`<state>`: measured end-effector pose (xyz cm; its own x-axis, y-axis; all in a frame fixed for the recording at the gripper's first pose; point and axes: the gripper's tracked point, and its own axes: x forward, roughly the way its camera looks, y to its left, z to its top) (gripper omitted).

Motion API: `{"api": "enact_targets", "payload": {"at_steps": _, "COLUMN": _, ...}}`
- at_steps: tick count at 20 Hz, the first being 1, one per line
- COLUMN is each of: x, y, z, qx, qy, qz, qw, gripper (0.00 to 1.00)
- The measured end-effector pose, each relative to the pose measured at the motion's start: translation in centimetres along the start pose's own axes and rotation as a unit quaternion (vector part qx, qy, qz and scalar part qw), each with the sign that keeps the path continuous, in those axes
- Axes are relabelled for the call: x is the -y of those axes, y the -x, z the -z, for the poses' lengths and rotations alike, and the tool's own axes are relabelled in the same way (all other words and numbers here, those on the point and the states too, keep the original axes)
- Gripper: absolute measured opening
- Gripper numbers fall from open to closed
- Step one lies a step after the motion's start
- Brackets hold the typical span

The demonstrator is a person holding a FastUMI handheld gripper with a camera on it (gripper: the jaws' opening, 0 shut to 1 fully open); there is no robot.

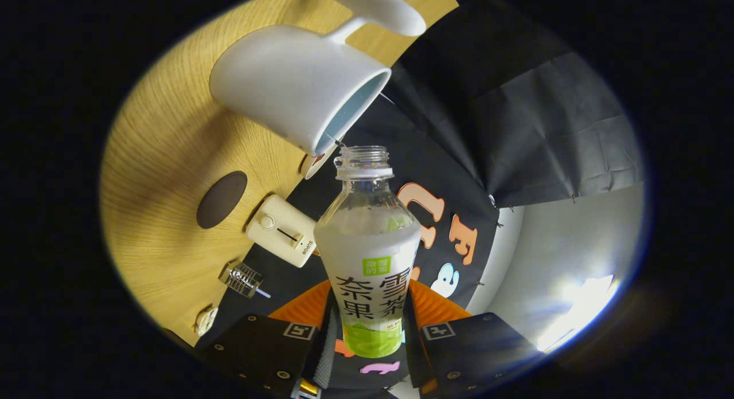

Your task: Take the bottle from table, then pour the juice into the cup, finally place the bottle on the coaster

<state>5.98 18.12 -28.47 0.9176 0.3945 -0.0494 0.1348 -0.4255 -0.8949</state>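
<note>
The wooden table is appearing tipped on its side in the gripper view, with the booth's black cloth wall running along its far edge. The white cup is sitting on the table near that far edge, its handle pointing away from the bottle and its mouth lying just beside the bottle's neck. The capless bottle is standing out along the fingers, and the gripper is clamping it, one finger pressing each side of its lower body. A cream-coloured appliance is lying at the table's far edge, just beside the dark oval coaster, which is sitting farther in from the edge. A small metal-and-clear object is resting nearer the gripper.
</note>
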Motion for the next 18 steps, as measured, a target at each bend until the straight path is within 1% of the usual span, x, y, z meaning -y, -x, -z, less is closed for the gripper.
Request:
{"api": "enact_targets", "payload": {"at_steps": 3, "x": -1.9, "y": 0.6, "z": 0.3, "qx": -0.026, "qy": -0.084, "qz": -0.039, "qw": 0.995, "gripper": 0.53}}
{"api": "enact_targets", "payload": {"at_steps": 6, "x": -2.3, "y": 1.0, "z": -0.6, "qx": -0.035, "qy": -0.142, "qz": -0.056, "qw": 0.988, "gripper": 0.53}}
{"api": "enact_targets", "payload": {"at_steps": 7, "x": -2.9, "y": 1.0, "z": -0.9, "qx": -0.041, "qy": -0.169, "qz": -0.067, "qw": 0.983, "gripper": 0.53}}
{"api": "enact_targets", "payload": {"at_steps": 9, "x": -3.8, "y": 1.3, "z": -1.7, "qx": -0.047, "qy": -0.228, "qz": -0.091, "qw": 0.968, "gripper": 0.53}}
{"api": "enact_targets", "payload": {"at_steps": 12, "x": -3.8, "y": 1.2, "z": -2.7, "qx": -0.055, "qy": -0.307, "qz": -0.106, "qw": 0.944, "gripper": 0.53}}
{"api": "enact_targets", "payload": {"at_steps": 14, "x": -2.2, "y": 0.7, "z": -2.4, "qx": -0.06, "qy": -0.334, "qz": -0.085, "qw": 0.937, "gripper": 0.53}}
{"api": "enact_targets", "payload": {"at_steps": 15, "x": -2.2, "y": 0.3, "z": -2.7, "qx": -0.064, "qy": -0.354, "qz": -0.08, "qw": 0.93, "gripper": 0.53}}
{"api": "enact_targets", "payload": {"at_steps": 18, "x": -2.3, "y": -0.5, "z": -2.9, "qx": -0.073, "qy": -0.434, "qz": -0.08, "qw": 0.895, "gripper": 0.53}}
